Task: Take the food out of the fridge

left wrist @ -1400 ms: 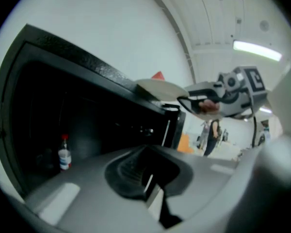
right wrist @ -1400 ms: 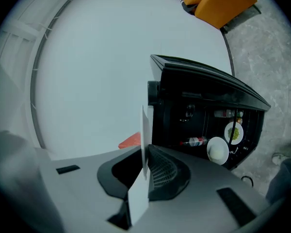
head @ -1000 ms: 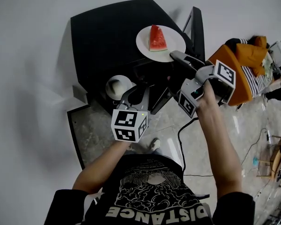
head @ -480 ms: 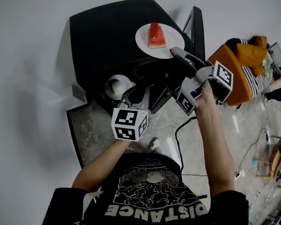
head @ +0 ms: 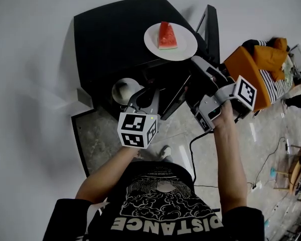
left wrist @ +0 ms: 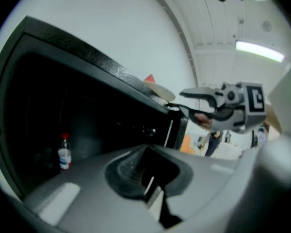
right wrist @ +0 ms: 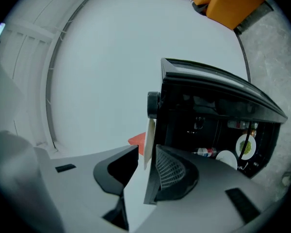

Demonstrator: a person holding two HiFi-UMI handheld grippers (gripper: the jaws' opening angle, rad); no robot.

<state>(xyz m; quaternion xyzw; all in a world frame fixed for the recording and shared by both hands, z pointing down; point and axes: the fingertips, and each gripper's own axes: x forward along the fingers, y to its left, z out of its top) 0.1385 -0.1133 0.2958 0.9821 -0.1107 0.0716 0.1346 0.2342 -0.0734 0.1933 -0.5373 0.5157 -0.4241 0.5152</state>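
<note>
On top of the black fridge [head: 110, 34], close to its front edge and right corner, the watermelon slice [head: 167, 35] sits on a white plate [head: 184, 48], so this piece of food is already out. The right gripper [right wrist: 146, 152] is level with the plate. Its jaws have just been opening and now stand apart, with the plate's rim between them but neither pad pressing on it. The plate looks to rest on the fridge top alone.

Lower down, the left gripper [left wrist: 146, 154] points into the dark open fridge. Its jaws are close together with nothing between them. More food waits inside: a white bowl [head: 124, 89] at the front, a plate of something green [right wrist: 245, 147] and a small bottle [left wrist: 64, 155] further back.

The main risk is the right gripper's withdrawal. With the rim between its jaws, a pull that is tilted or sideways could catch the rim and drag the plate over the nearby edge, or tip it so the slice slides off. The left gripper would have to open its jaws before it reaches the bowl, or it could push the bowl deeper in.
</note>
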